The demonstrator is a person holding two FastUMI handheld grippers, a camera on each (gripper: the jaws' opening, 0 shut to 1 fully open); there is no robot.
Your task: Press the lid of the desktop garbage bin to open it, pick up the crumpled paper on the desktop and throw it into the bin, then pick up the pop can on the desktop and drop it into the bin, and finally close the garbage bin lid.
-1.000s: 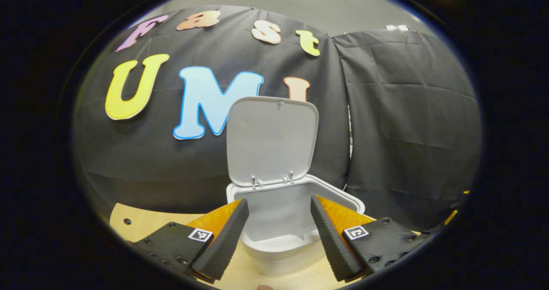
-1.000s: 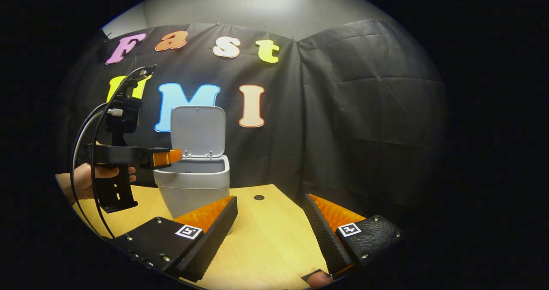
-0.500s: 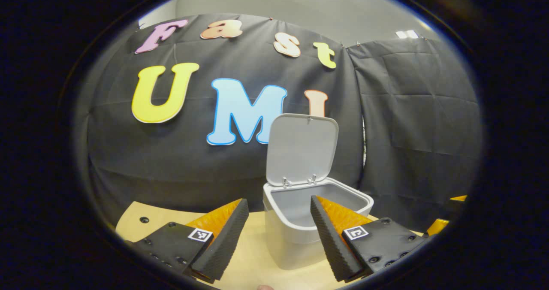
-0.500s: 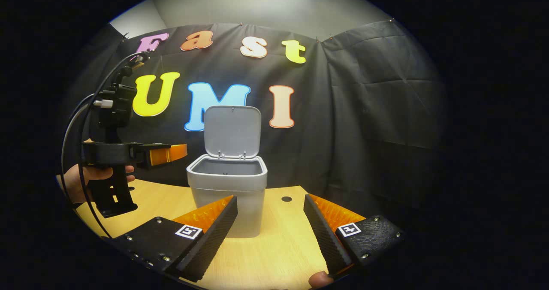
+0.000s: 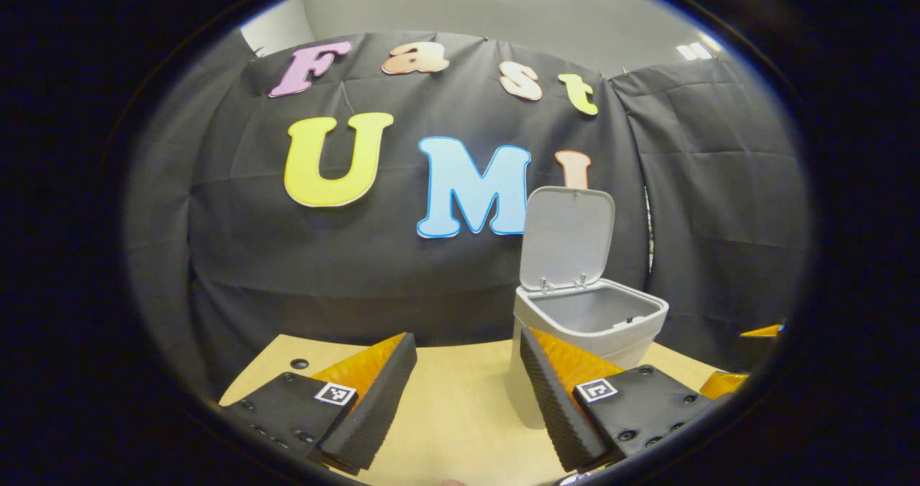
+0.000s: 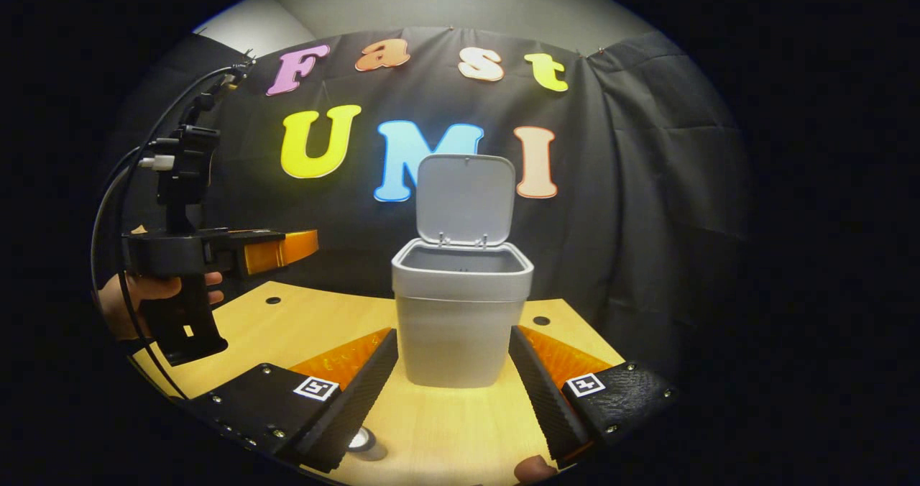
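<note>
The garbage bin (image 6: 463, 321) stands on the wooden desk (image 6: 302, 321) toward its far edge, close to the black cloth wall, with its lid (image 6: 466, 198) tipped up and back on the hinges so the mouth is wide open. The right hand-held gripper (image 6: 453, 389) hangs low over the near part of the desk, its fingers spread wide with nothing between them, and the bin sits straight ahead, framed in the gap but well beyond the tips. In the right gripper view a small round shiny object (image 6: 359, 439) lies on the desk at the near edge, just beside the inner side of one finger; what it is I cannot tell. Off to the left side of the desk, the left hand-held gripper (image 6: 298, 245) is held up above the desk surface by a hand (image 6: 147, 292) wrapped around its grip, a cable looping up from its top, pointing across toward the bin but clear of it. In the left gripper view, that hand-held gripper (image 5: 467, 392) is also spread wide and holding nothing, with the bin (image 5: 586, 321) off to one side behind one finger and its raised lid (image 5: 568, 238) leaning against the cloth backdrop. Bare desk (image 5: 460, 392) lies between the fingers. Round cable holes (image 6: 540, 321) show in the desk near the far edge.
</note>
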